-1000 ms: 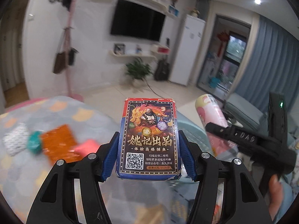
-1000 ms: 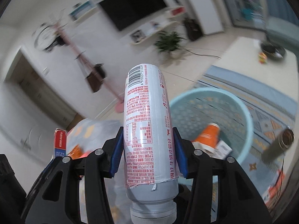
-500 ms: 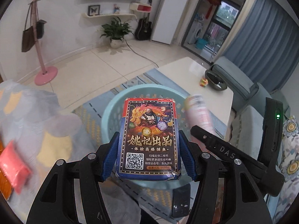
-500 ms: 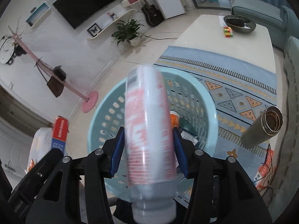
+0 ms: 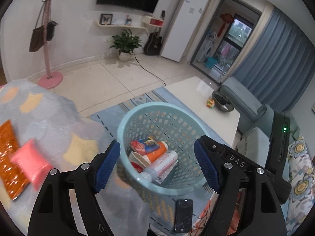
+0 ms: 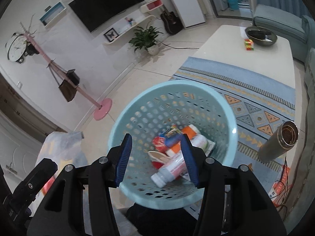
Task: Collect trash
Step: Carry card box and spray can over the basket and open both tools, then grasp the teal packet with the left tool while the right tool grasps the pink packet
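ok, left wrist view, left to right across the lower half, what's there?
Orange packet → pink packet → left claw's blue pad → blue basket → right claw's blue pad → floral cushion.

Each black claw (image 5: 157, 165) (image 6: 155, 161) has ribbed blue pads (image 5: 107, 167), silver screws and white "DAS" lettering.

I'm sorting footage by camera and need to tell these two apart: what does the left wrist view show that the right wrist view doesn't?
Only the left wrist view shows the pink packet and orange packet on the patterned cloth, plus a phone on the rug. Only the right wrist view shows the metal flask and wall clock. Both show the blue basket holding the dropped bottle, with each gripper open above it.
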`<state>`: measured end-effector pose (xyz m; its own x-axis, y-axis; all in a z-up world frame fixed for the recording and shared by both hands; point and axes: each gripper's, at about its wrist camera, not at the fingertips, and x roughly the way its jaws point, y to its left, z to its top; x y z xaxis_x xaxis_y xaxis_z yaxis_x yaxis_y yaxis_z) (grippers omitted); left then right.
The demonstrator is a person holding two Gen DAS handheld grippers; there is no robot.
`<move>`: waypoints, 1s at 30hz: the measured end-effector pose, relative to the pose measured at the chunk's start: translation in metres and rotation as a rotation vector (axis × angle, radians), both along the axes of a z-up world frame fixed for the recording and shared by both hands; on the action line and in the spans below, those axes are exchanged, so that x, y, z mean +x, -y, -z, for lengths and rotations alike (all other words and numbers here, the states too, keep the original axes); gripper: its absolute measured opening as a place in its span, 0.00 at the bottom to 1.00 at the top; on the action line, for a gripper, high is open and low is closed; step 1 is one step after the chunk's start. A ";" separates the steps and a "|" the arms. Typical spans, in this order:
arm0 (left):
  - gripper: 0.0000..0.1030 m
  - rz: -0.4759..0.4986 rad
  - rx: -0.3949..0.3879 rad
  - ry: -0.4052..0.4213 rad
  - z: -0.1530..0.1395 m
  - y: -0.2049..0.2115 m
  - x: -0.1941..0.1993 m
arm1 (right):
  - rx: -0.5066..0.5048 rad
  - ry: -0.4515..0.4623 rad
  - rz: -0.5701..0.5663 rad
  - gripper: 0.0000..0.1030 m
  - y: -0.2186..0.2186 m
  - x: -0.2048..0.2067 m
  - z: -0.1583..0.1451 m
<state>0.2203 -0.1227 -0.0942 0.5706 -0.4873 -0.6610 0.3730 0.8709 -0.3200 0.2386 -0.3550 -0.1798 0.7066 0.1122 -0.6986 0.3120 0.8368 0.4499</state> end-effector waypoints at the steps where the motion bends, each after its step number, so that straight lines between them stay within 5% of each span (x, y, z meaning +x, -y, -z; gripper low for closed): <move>1: 0.73 -0.011 -0.007 0.011 -0.004 -0.007 -0.006 | -0.004 0.005 -0.010 0.47 -0.005 -0.001 -0.003; 12: 0.73 -0.169 -0.022 0.117 -0.038 -0.091 -0.047 | -0.075 0.092 -0.245 0.47 -0.102 -0.004 -0.048; 17: 0.73 -0.259 0.044 0.146 -0.042 -0.143 -0.050 | -0.130 0.120 -0.398 0.47 -0.158 -0.002 -0.061; 24: 0.72 -0.379 0.157 0.133 -0.027 -0.221 -0.035 | -0.226 0.115 -0.580 0.47 -0.228 0.003 -0.058; 30: 0.66 -0.321 0.153 0.044 -0.001 -0.252 -0.012 | -0.275 0.099 -0.644 0.47 -0.255 0.010 -0.044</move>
